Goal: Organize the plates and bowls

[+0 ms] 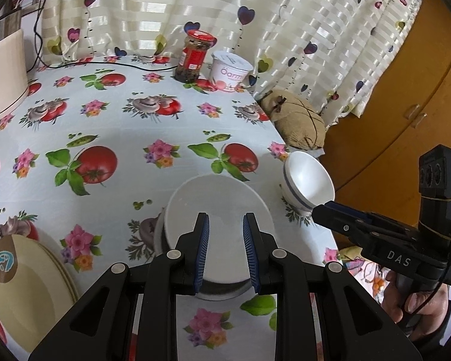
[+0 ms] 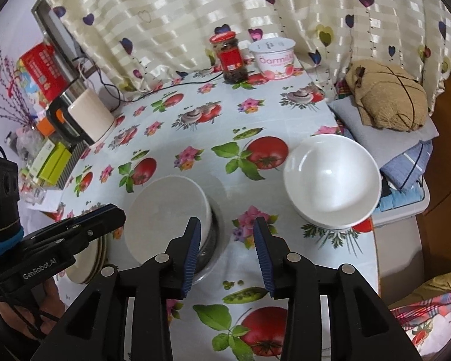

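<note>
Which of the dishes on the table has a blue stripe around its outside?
The white bowl at the table's right edge, beside the right gripper. The white plate in the middle and the cream plates on the left show no stripe.

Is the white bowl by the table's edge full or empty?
Empty. The white bowl stands upright, and its shiny inside shows nothing in it.

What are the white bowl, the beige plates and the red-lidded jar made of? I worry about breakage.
White bowl: probably glazed ceramic, going by its glossy highlights and blue-banded outside. Beige plates: likely ceramic or melamine; the smooth satin surface leaves it open. Jar: clear glass by the look, its dark contents showing through, under a red lid, possibly metal.
</note>
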Demonstrator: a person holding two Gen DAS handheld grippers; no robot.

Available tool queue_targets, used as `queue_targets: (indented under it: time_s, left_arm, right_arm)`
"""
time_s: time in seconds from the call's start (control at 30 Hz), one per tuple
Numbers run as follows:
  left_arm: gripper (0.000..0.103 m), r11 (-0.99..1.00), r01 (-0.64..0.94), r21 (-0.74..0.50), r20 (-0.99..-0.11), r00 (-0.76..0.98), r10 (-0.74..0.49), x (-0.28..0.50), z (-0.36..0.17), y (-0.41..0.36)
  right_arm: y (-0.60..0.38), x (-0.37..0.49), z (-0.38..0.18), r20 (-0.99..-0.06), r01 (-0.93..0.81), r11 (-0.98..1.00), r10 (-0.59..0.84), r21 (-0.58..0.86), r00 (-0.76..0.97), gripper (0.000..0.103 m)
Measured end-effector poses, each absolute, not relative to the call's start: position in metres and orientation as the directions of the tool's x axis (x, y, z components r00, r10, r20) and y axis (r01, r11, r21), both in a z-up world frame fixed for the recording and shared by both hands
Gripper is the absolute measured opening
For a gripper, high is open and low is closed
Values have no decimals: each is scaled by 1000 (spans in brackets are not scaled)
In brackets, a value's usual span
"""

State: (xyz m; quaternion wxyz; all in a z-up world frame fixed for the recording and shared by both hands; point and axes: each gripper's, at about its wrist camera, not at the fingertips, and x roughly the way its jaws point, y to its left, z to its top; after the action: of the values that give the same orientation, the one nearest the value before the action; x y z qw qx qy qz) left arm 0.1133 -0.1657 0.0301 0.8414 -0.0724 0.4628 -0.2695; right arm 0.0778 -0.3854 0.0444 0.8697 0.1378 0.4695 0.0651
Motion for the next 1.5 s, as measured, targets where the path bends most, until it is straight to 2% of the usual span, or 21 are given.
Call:
queue_targets:
  time_s: [1.5]
  left_arm:
    - [24, 780, 524, -343, -762, 331, -557, 117, 36, -265]
  right_arm:
    - [-492, 39, 43, -766, 215, 911, 147, 351, 626, 42]
